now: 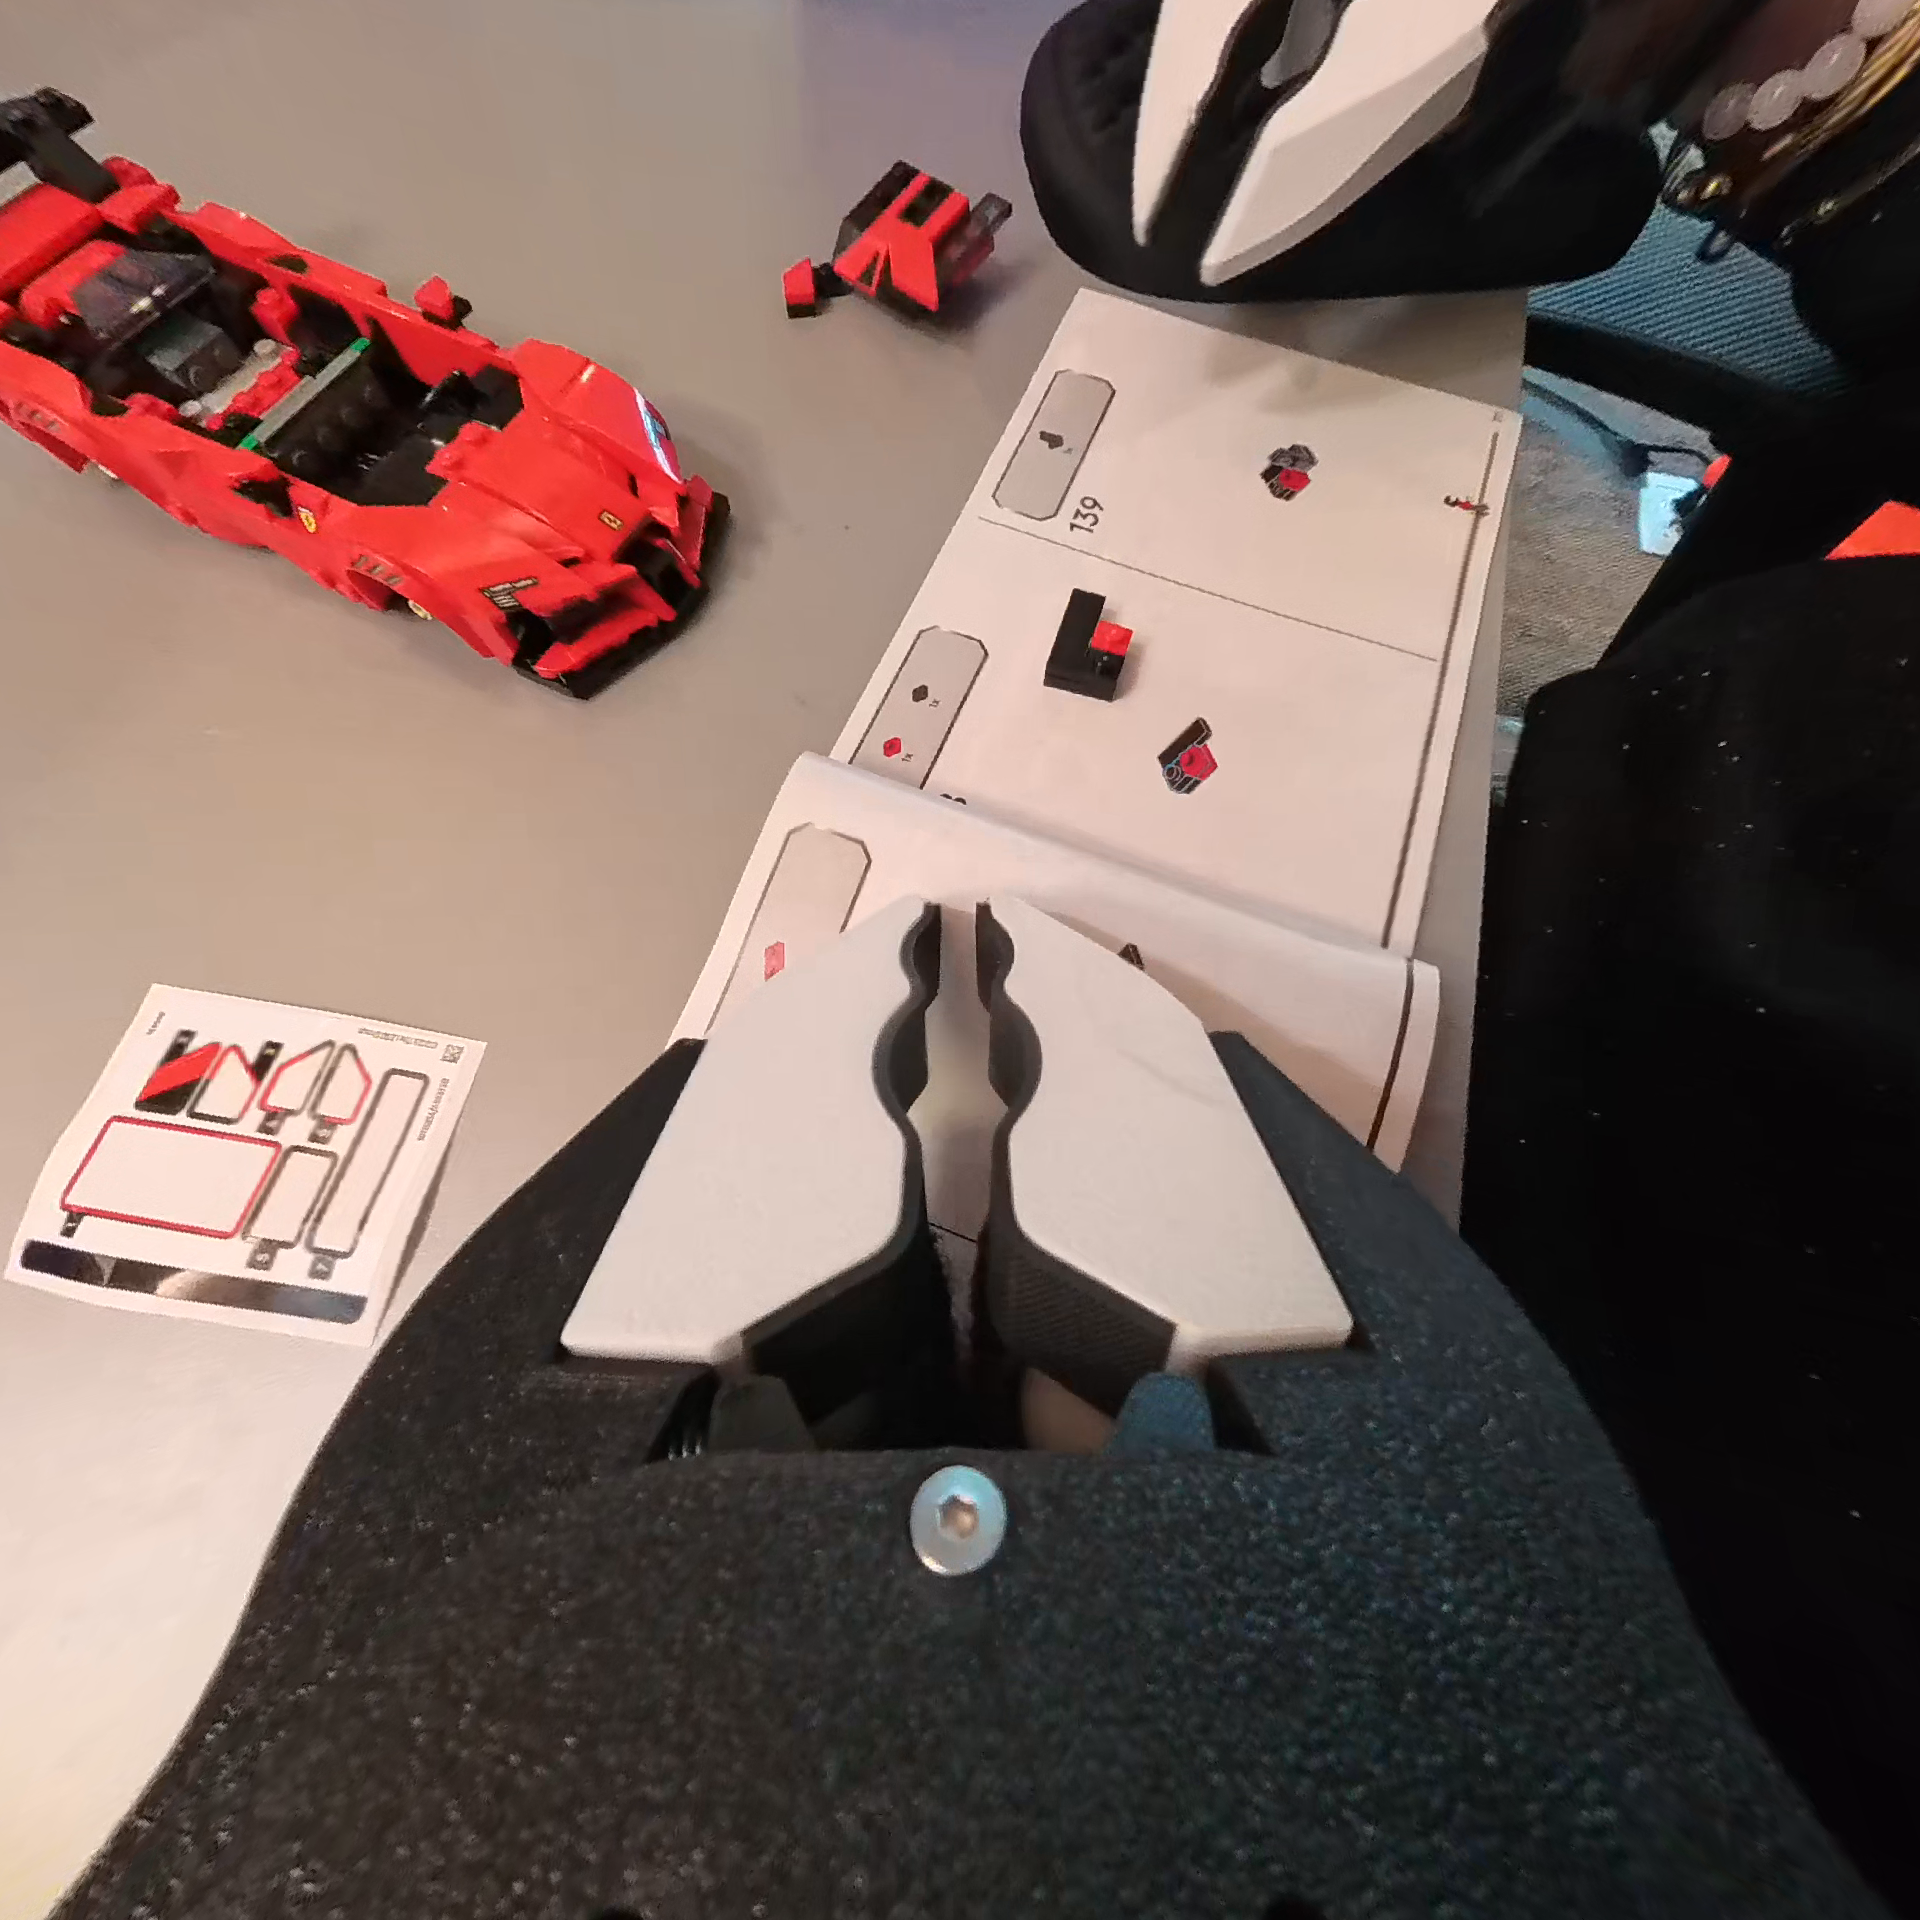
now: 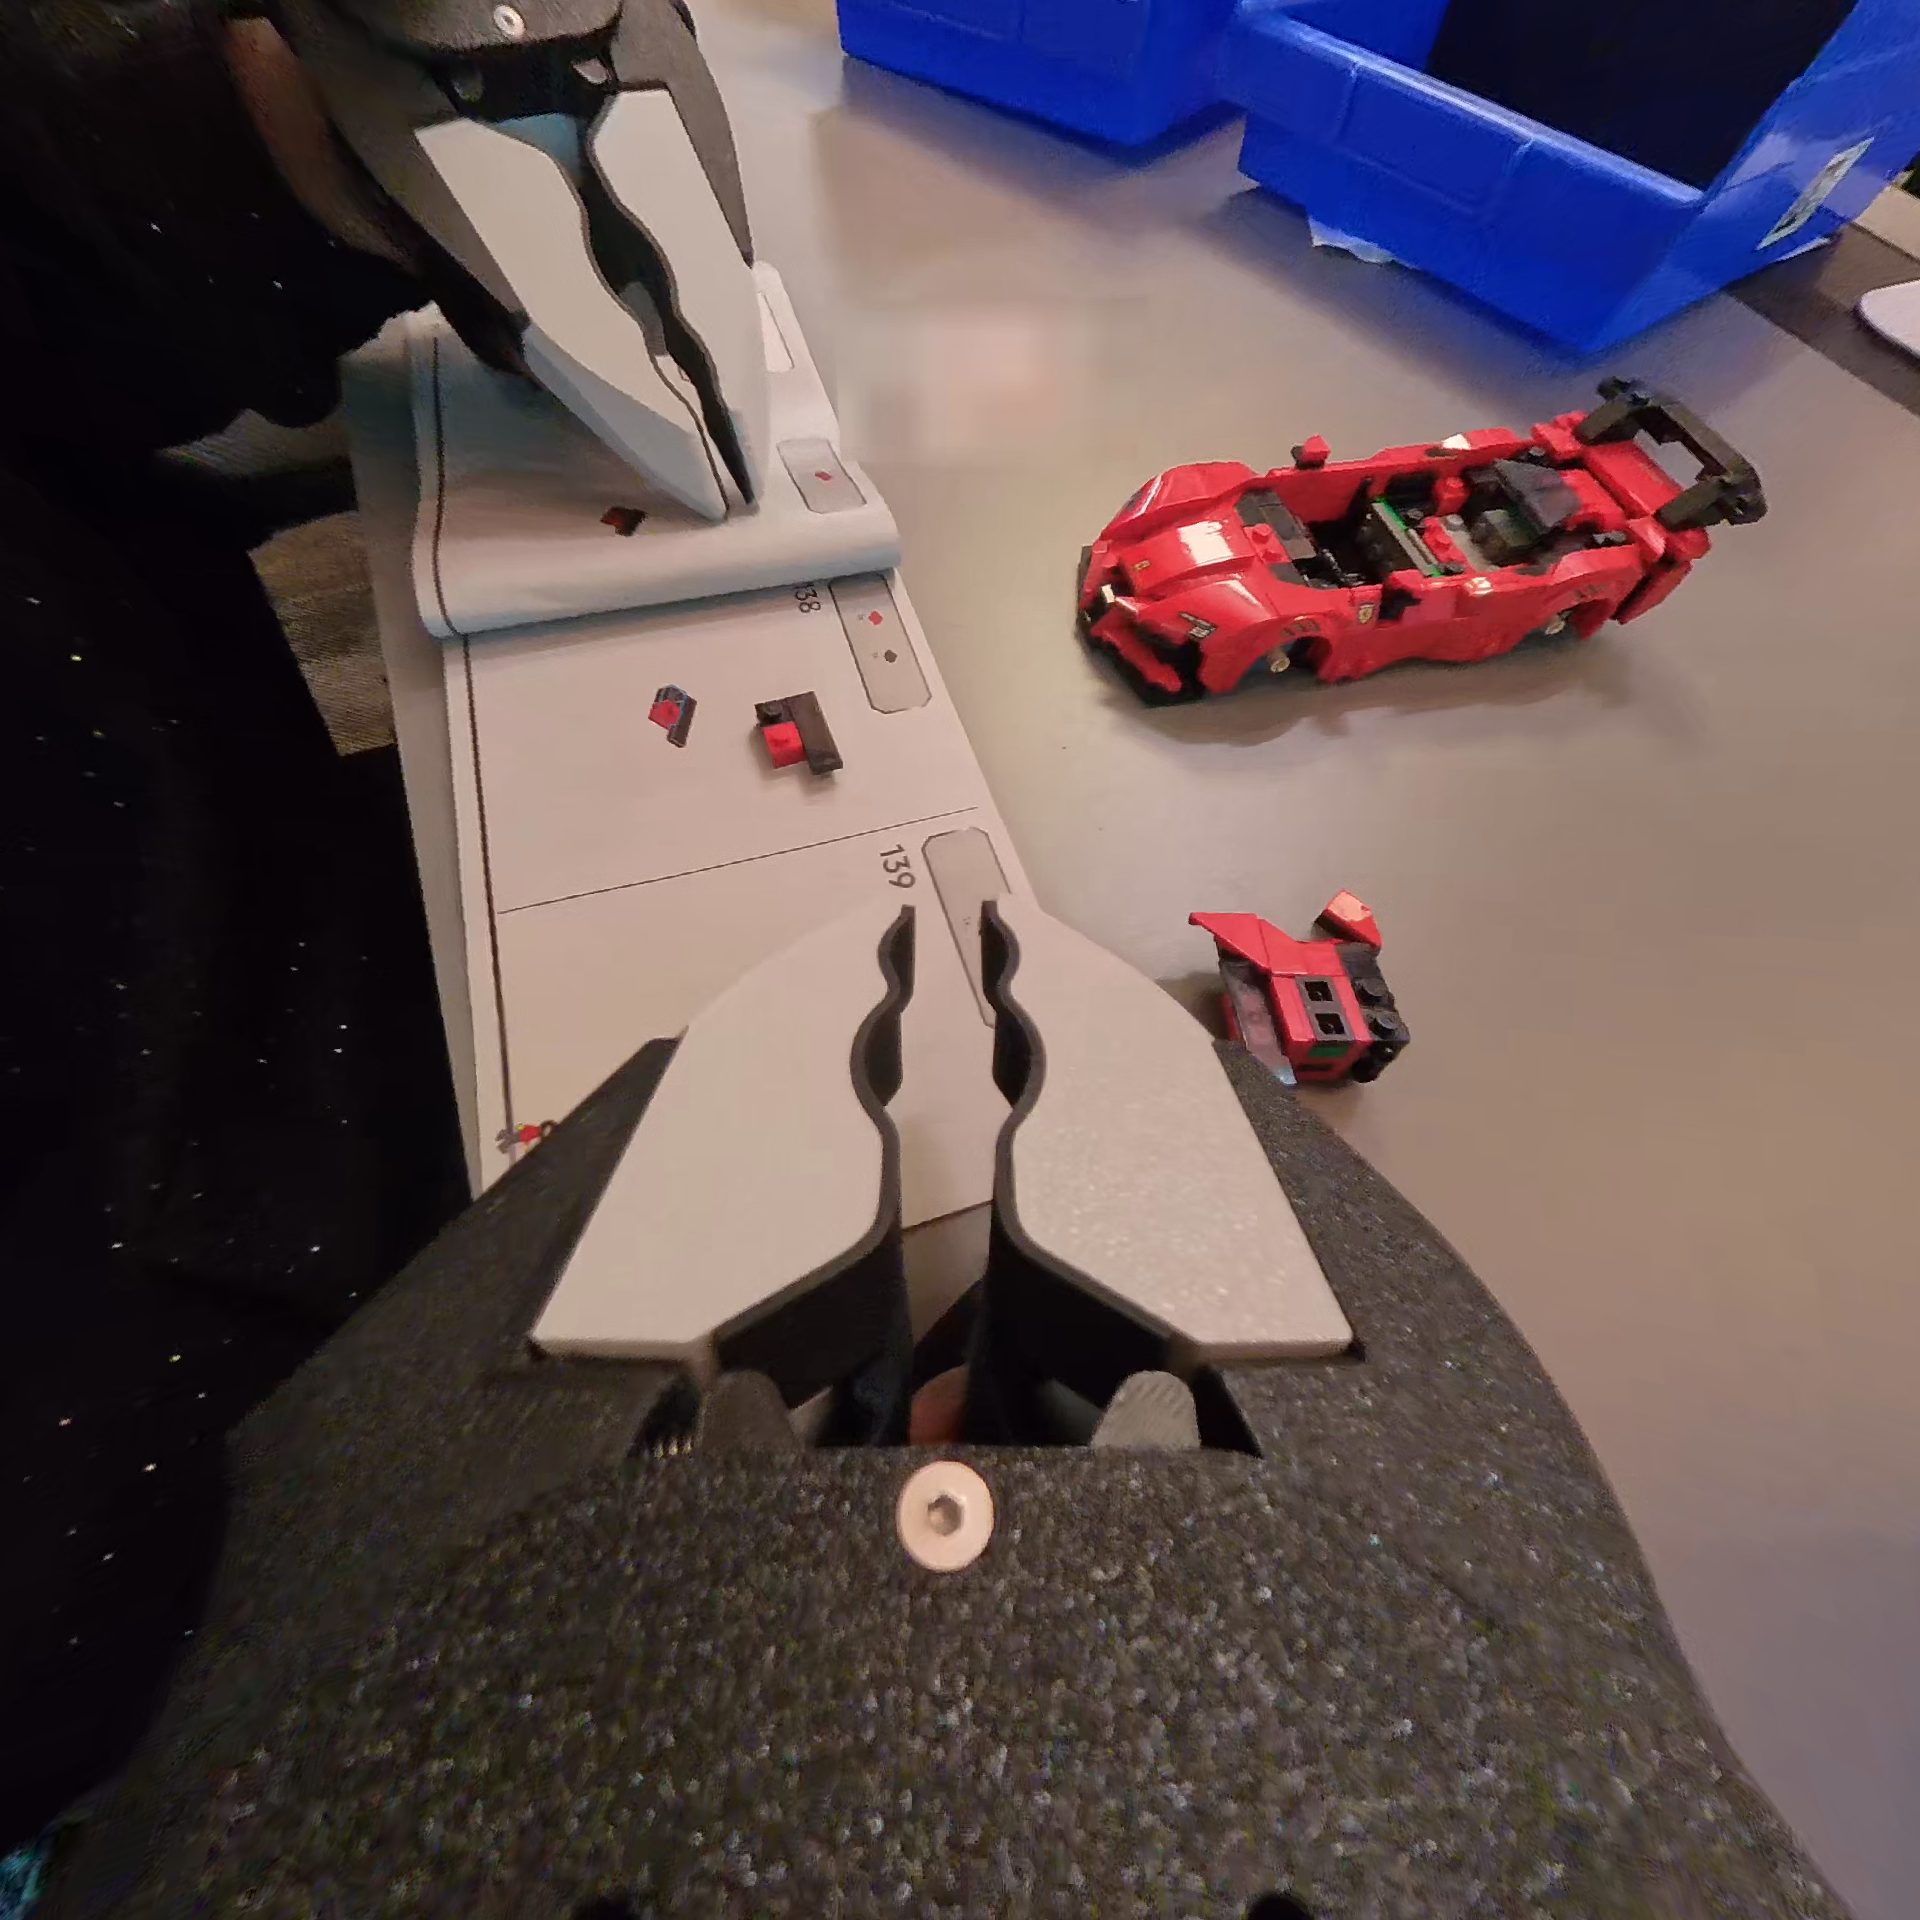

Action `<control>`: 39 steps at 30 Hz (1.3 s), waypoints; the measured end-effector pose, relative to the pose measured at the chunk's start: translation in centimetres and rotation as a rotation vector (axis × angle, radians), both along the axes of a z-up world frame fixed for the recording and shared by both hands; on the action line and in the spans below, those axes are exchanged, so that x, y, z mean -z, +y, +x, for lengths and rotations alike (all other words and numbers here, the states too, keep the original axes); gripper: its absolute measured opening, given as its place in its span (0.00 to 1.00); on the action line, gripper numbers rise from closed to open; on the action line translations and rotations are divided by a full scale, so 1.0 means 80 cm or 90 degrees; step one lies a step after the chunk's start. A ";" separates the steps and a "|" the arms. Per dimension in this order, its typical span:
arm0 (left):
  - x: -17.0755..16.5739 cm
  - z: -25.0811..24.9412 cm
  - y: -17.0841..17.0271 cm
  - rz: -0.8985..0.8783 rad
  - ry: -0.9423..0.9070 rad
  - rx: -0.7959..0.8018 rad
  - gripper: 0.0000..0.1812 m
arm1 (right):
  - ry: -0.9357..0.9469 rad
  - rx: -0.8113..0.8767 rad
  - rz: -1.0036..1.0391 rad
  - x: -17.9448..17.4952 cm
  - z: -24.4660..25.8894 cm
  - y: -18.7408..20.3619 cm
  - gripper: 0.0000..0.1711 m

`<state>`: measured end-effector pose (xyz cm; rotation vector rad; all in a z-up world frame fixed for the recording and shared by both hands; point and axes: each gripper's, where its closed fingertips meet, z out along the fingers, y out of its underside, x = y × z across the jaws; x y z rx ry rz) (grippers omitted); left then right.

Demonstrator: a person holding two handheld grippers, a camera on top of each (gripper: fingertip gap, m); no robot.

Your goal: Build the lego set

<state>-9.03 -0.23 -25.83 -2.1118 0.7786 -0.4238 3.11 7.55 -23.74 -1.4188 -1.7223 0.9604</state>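
Most of your red car (image 2: pixel 1423 551) is built, the small roof piece (image 2: pixel 1309 997) waits loose on the desk (image 2: pixel 1143 312), and your left gripper (image 1: pixel 958 914) jaws pinch the booklet (image 1: pixel 1195 582) page while your right gripper (image 2: pixel 948 914) jaws sit slightly apart, empty.

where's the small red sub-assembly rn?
Small red sub-assembly sits loose on the table, right of the instruction booklet, between right gripper and red car.

instruction booklet (image 1: pixel 1226 582): printed step numbers | sticker sheet (image 1: pixel 249 1164): tiny print, probably unreadable
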 end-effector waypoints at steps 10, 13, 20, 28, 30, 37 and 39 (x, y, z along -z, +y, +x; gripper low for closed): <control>0.000 0.000 0.000 -0.001 -0.001 0.001 0.04 | -0.011 0.007 0.041 0.004 -0.001 0.000 0.11; 0.001 0.000 0.000 -0.001 0.002 0.001 0.04 | 0.050 0.027 0.033 -0.022 0.002 0.004 0.24; 0.001 0.000 0.000 -0.006 -0.005 0.001 0.04 | 0.108 0.147 0.107 -0.137 0.101 0.032 0.29; 0.001 -0.001 0.002 -0.025 -0.023 -0.004 0.06 | -0.058 0.337 0.150 -0.157 0.307 0.136 0.00; 0.001 -0.001 0.001 -0.026 -0.027 -0.003 0.06 | -0.117 0.371 0.159 -0.148 0.343 0.160 0.00; 0.001 -0.001 0.001 -0.046 -0.047 -0.002 0.05 | -0.419 0.277 0.123 -0.079 0.416 0.206 0.07; 0.001 -0.001 0.001 -0.045 -0.046 -0.004 0.05 | -0.457 0.276 0.105 -0.065 0.423 0.223 0.07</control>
